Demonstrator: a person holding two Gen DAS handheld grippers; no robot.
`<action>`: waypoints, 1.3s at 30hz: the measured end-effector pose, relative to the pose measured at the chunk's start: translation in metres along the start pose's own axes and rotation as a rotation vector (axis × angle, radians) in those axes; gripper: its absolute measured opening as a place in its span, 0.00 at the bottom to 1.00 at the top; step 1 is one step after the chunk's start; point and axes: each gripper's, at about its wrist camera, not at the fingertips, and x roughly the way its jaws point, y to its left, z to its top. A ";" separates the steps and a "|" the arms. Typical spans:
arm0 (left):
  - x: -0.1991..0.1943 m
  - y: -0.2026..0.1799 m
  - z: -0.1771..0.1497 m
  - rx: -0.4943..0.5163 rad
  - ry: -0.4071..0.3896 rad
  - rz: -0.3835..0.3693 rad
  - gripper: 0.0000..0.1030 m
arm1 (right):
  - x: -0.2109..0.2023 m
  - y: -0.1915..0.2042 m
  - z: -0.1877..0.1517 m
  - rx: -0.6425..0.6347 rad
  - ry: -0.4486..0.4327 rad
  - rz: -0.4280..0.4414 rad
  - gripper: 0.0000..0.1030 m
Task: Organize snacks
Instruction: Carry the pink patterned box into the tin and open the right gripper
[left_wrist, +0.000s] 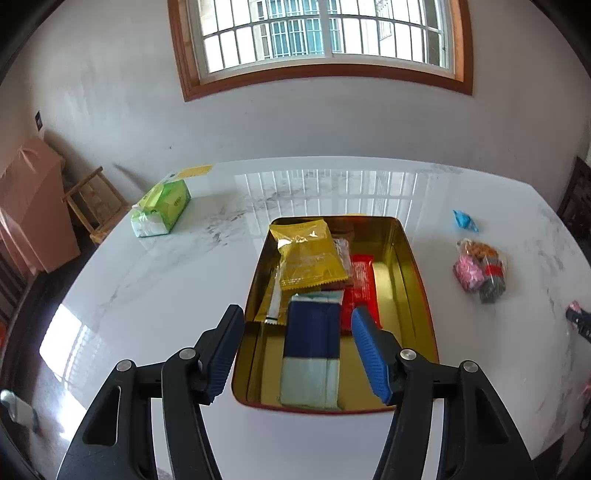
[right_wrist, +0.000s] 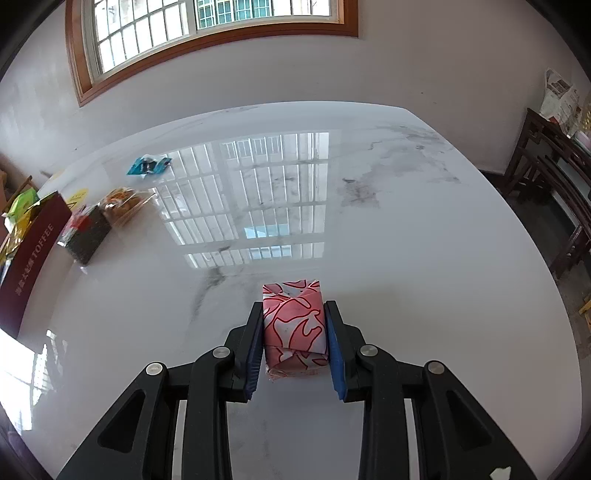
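Tin sits mid-worktop, snacks inside; left tongs hang open above its 6 o'clock end, empty. Right tongs clamp a pink packet, tin at their 9 o'clock.

Pink packet with red swirls; gold-lined tin; white marble table.

The desk has a glossy white marbled top. Directly on it lie: a gold-lined tin at centre, a green tissue pack at far left, a blue sachet and a clear snack bag at right.
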 end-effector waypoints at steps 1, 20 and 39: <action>-0.002 -0.001 -0.002 0.011 -0.004 0.008 0.60 | -0.001 0.002 -0.001 -0.002 0.000 0.004 0.28; -0.003 0.001 -0.025 0.046 0.009 0.028 0.65 | -0.011 0.054 -0.017 -0.045 -0.002 0.080 0.27; 0.004 0.028 -0.045 -0.024 0.059 -0.004 0.66 | -0.060 0.174 0.027 -0.163 -0.050 0.379 0.27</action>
